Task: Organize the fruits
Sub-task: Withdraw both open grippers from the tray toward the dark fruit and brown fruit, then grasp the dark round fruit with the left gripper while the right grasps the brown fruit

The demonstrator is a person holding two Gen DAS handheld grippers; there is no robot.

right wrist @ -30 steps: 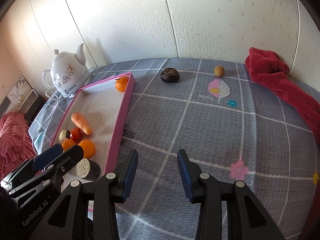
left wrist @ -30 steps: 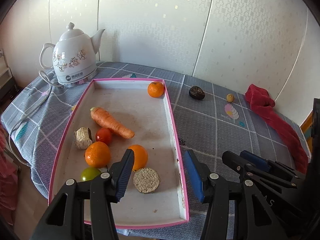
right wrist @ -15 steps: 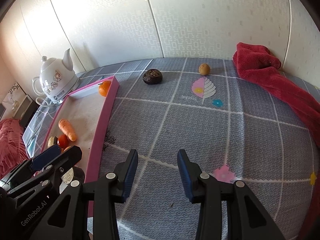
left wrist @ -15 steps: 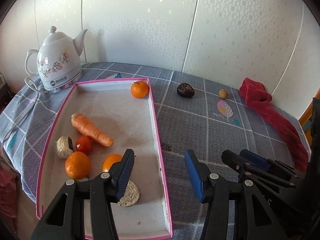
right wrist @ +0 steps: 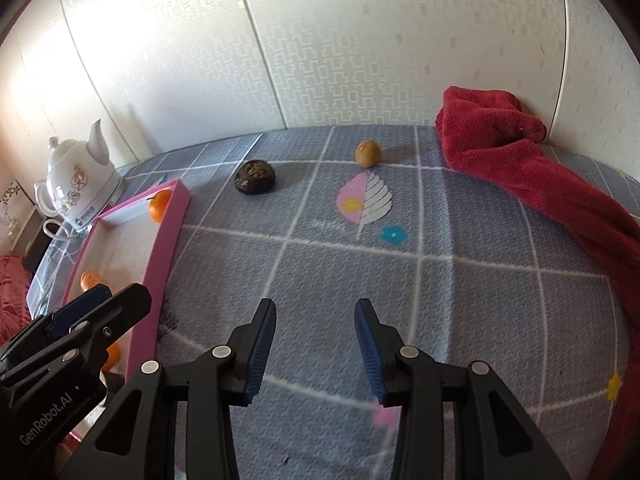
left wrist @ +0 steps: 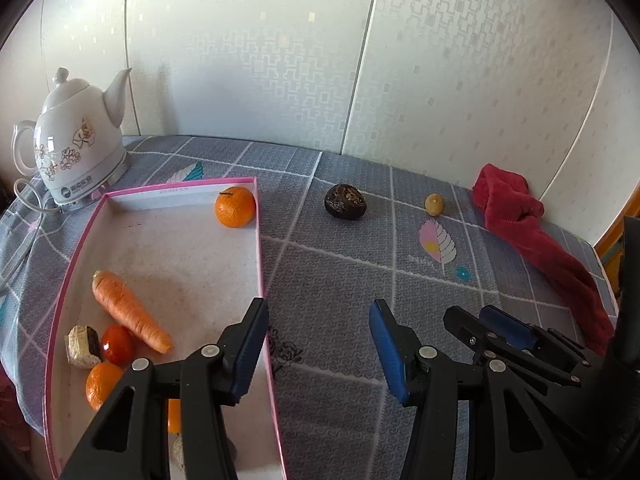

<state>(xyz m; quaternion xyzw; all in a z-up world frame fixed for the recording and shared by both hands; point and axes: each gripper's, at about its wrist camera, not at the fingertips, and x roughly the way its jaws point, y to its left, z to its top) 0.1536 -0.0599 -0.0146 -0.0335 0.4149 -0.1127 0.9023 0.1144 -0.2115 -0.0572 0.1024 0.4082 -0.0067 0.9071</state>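
Claws, left claw (left wrist: 318, 344) and right claw (right wrist: 316, 350), both spread apart, holding nothing.

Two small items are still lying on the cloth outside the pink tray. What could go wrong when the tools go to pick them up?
1. The small yellow-brown fruit looks round; both tools, left tool and right tool, are open and empty, and a pinch off centre might roll it toward the red towel.
2. The dark round item lies near the pink tray; the tool could bump the tray wall.
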